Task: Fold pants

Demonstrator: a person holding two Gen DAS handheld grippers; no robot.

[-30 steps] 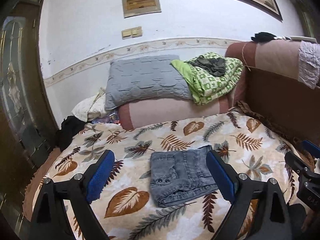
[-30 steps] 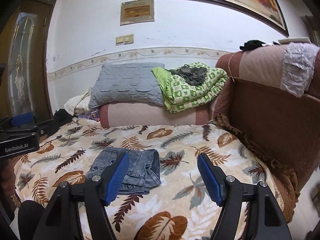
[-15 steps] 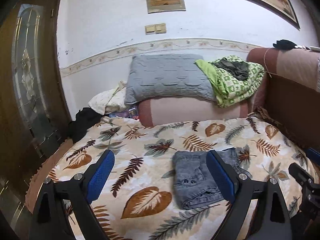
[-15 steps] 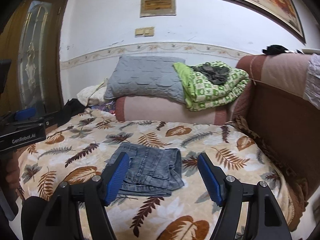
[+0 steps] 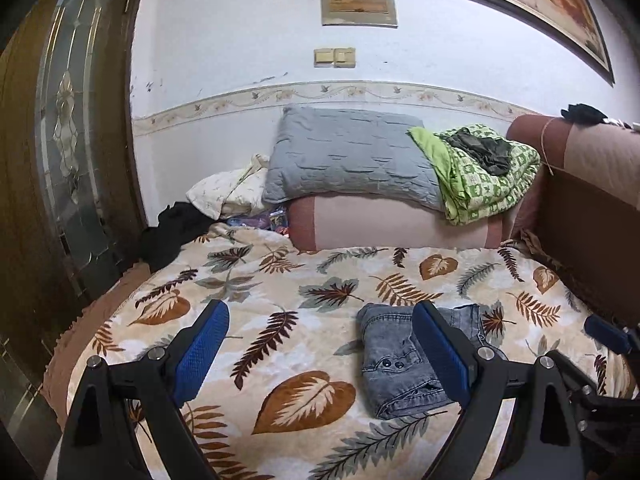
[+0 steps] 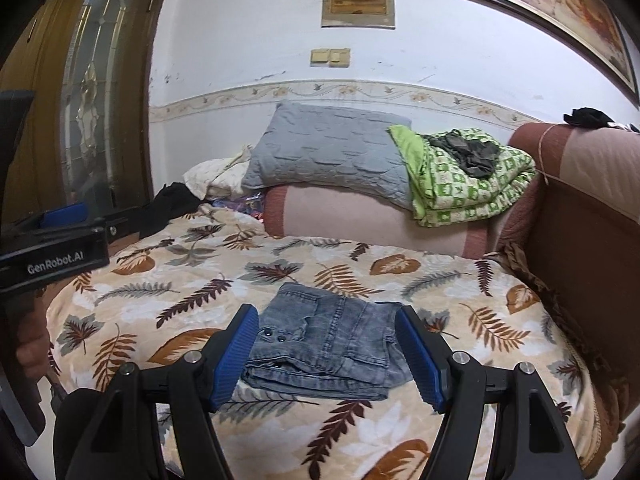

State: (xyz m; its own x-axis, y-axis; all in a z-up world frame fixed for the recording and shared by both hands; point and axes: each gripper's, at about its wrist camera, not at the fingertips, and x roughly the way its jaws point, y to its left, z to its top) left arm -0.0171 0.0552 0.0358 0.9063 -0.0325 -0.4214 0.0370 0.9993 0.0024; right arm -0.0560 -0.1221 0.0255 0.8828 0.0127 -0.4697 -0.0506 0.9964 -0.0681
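Note:
Grey denim pants (image 5: 396, 360) lie folded into a compact rectangle on the leaf-patterned blanket (image 5: 280, 292). In the right wrist view the pants (image 6: 328, 340) sit centred between my fingers. My left gripper (image 5: 320, 348) is open and empty, held above the blanket with the pants behind its right finger. My right gripper (image 6: 328, 348) is open and empty, hovering just in front of the pants. The left gripper's body shows at the left of the right wrist view (image 6: 56, 248).
A grey pillow (image 5: 352, 160) and a green patterned quilt (image 5: 484, 172) rest on a pink bolster (image 5: 400, 228) at the back. A brown sofa back (image 5: 592, 216) rises on the right. A wooden glass door (image 5: 60, 160) stands at left. Dark clothing (image 5: 172, 228) lies by the blanket's far left.
Both grippers have swung leftward and pulled back a little; the pants now sit further right in the left view and centred in the right view. The pants themselves have not moved.

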